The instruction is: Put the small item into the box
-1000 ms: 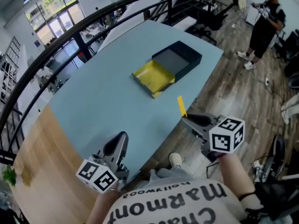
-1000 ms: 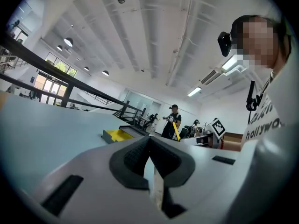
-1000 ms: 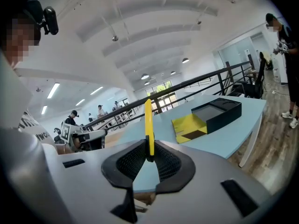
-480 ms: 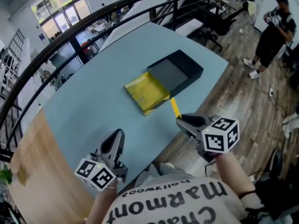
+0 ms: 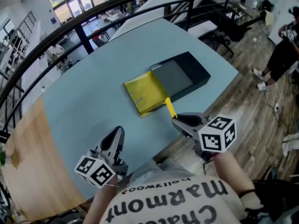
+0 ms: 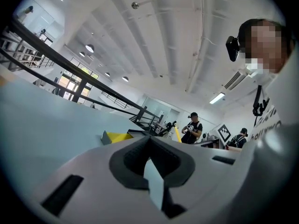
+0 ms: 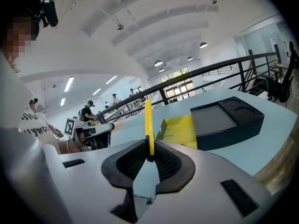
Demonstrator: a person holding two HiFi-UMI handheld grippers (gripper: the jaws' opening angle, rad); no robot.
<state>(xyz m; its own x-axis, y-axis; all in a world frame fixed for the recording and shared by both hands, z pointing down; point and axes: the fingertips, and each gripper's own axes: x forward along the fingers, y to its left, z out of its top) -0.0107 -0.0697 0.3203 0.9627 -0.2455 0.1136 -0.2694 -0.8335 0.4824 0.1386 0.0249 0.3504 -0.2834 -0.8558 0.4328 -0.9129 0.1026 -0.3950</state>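
Clamping a thin yellow flat strip between its dark ribbed pads, the right gripper has its jaws almost together, parted only by the strip's thickness. In the right gripper view the strip stands straight up out of the jaw tips, its lower end pinched and most of its length free above them. From the head view the strip points away from the person toward the box, and its far end lies just beside the near edge of the yellow panel, not inside the box.

The shallow black rectangular box lies open on the pale blue tabletop, toward the far right, with a flat grey insert filling its left part. The right gripper view shows two round recesses at the far right end of the box. The yellow panel is spread flat on the table, touching the box's left side.

The left gripper hovers at the near edge of the table, to the near left and well apart from the box. In the left gripper view its jaws are closed tip to tip with nothing between them.

A wood-coloured section joins the blue top on the left. A black railing curves past the far side, and a person in dark clothes stands on the plank floor at the far right.
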